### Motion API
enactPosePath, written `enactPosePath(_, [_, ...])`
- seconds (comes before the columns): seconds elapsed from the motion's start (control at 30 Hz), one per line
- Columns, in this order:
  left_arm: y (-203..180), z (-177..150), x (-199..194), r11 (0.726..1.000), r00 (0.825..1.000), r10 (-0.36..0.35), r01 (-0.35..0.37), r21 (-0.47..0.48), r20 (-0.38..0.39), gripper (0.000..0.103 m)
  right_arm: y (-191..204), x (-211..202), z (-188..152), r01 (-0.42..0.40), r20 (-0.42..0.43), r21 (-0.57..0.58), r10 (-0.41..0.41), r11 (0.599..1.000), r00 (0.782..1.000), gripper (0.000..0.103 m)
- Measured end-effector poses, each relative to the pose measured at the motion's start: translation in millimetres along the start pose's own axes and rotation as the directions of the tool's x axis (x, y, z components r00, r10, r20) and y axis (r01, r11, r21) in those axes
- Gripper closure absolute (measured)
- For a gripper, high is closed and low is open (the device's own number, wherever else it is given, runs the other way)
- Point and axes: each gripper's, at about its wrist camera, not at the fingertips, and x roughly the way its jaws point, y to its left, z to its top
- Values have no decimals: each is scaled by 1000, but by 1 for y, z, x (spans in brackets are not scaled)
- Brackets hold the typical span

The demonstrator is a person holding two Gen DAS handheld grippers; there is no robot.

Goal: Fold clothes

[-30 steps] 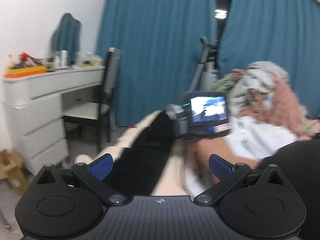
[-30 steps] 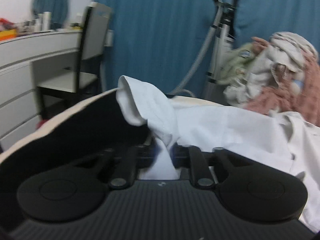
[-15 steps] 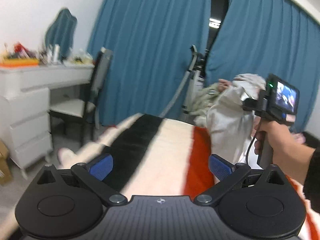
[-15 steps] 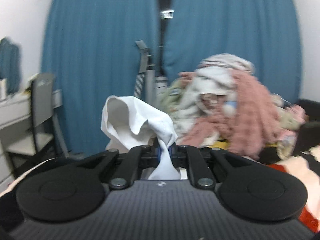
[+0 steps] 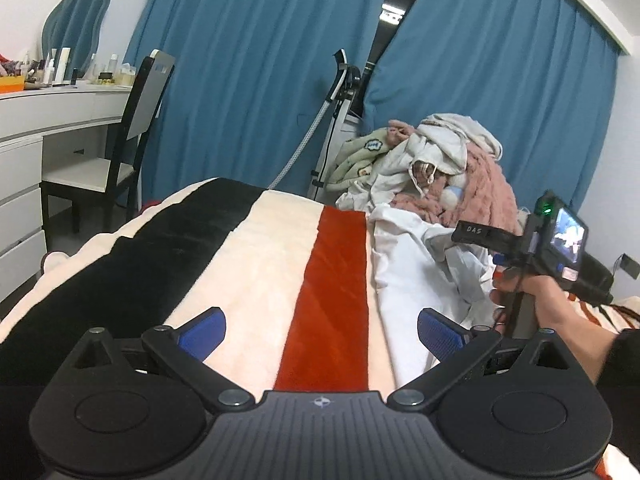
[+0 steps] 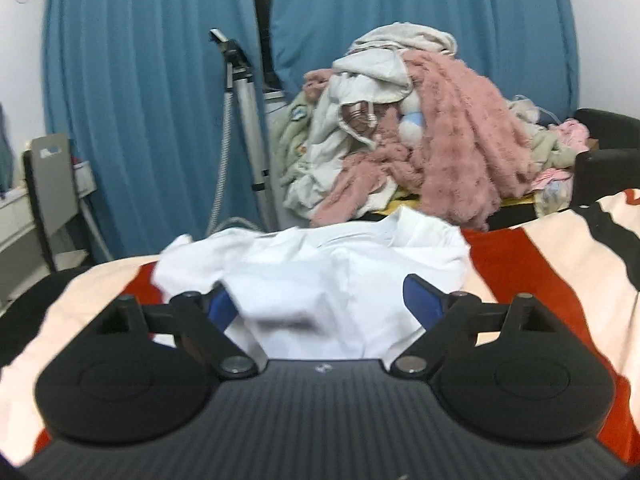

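Hovering, right gripper [image 6: 326,300] jaws spread wide over white shirt [image 6: 320,280], crumpled on striped blanket [image 6: 560,248]. Left gripper [image 5: 322,330] also spread, empty, above blanket. Clothes pile [image 6: 420,128] behind shirt.

Ahead of you hang blue curtains [image 5: 260,72], parted by a dark gap. To your left stands a white dressing table [image 5: 60,108] with bottles [image 5: 60,66] along its top and a wavy-edged mirror [image 5: 76,28] behind them. A black chair with a white seat [image 5: 116,148] is pulled just beside it. Near the curtains stands a garment steamer [image 5: 340,92] with a grey hose. A striped blanket [image 5: 248,264] in black, cream and red covers the bed.
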Motion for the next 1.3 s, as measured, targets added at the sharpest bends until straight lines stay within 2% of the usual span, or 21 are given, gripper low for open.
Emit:
enactPosePath(0.2, [4,-6,-7,999,999,-39,38,-8,-20,0,-6,-67,-1,-23,36,16,22,1000,999,16])
enactPosePath(0.43, [-7,-7,-36,999,999,-39,39,17,-7,0,-15,-208,-16,-70,57,-34,72,997,996,16])
enactPosePath(0.63, [-29,-15,-57,994,1000,-2,4,108,-13,0,-29,-330,-53,-136,60,-21,137,990,989,16])
enactPosePath(0.73, [-37,-19,-60,992,999,0,5,127,-36,0,-34,-377,-78,-123,81,-37,125,992,989,16])
enactPosePath(0.9, [-50,-26,-64,987,997,5,7,159,-73,0,-41,-409,-104,-131,64,-4,131,991,989,16])
enactPosePath(1.03, [-43,-29,-58,995,990,19,-5,99,-138,0,-51,-410,-104,-104,85,33,100,994,991,16])
enactPosePath(1.13, [-37,-32,-52,998,981,42,-30,64,-188,0,-59,-401,-107,-65,59,76,61,995,996,16])
enactPosePath(1.2, [-26,-33,-48,999,970,42,-47,-16,-239,0,-62,-397,-110,-57,34,103,54,993,998,16])
enactPosePath(1.3, [-4,-33,-45,987,955,56,-97,-130,-292,0,-65,-397,-112,-55,21,123,53,991,998,16])
